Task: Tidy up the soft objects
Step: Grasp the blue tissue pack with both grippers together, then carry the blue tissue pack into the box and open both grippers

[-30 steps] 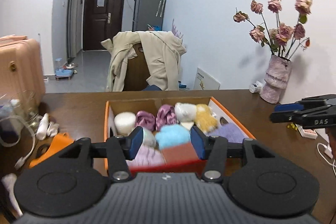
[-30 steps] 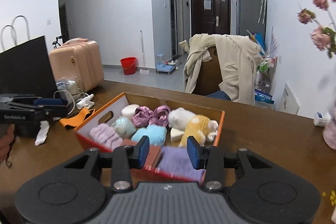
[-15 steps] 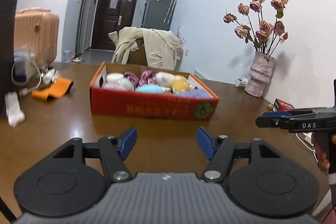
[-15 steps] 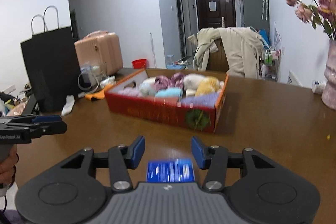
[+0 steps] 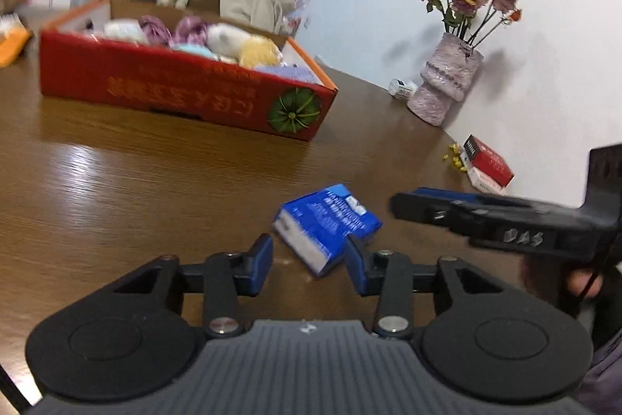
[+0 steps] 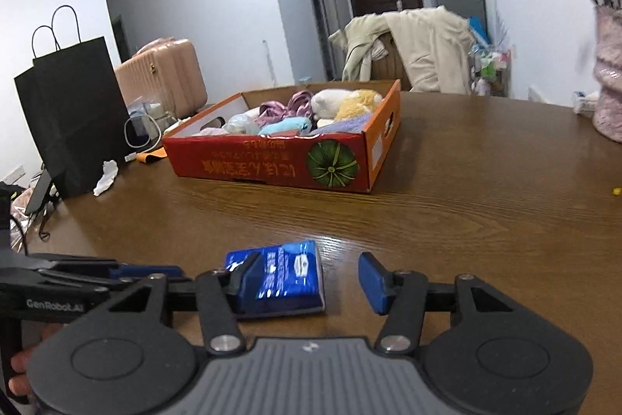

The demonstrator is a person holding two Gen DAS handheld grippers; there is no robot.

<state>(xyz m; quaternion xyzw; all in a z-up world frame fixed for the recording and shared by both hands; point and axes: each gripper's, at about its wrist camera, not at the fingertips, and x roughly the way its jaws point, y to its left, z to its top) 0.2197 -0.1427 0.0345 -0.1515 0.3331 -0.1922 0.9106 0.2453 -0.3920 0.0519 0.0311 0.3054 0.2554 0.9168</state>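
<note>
A blue pack (image 5: 326, 220) lies flat on the brown table (image 5: 136, 189). My left gripper (image 5: 308, 267) is low over the table and its jaws are closing. The pack's near corner sits between them, with a gap still at the left pad. My right gripper (image 6: 311, 282) is open. The blue pack (image 6: 289, 279) shows between its fingers, close to the left one, and no pad presses on it. The red cardboard box (image 5: 186, 92) farther back holds several soft toys (image 5: 217, 37). The right gripper's tip (image 5: 404, 201) points at the pack from the right. The left gripper (image 6: 167, 273) comes in from the left.
A pink vase of dried roses (image 5: 447, 80) and small red-and-white boxes (image 5: 488, 166) stand near the wall on the right. On the left are a black paper bag (image 6: 70, 111), a crumpled white tissue (image 6: 105, 177) and a pink suitcase (image 6: 163, 76). A chair draped with a beige coat (image 6: 420, 53) stands behind the table.
Both grippers have drawn back from over the box and sunk toward the near table. The blue pack has come between their fingers. The left jaws stand narrower than half a second ago.
</note>
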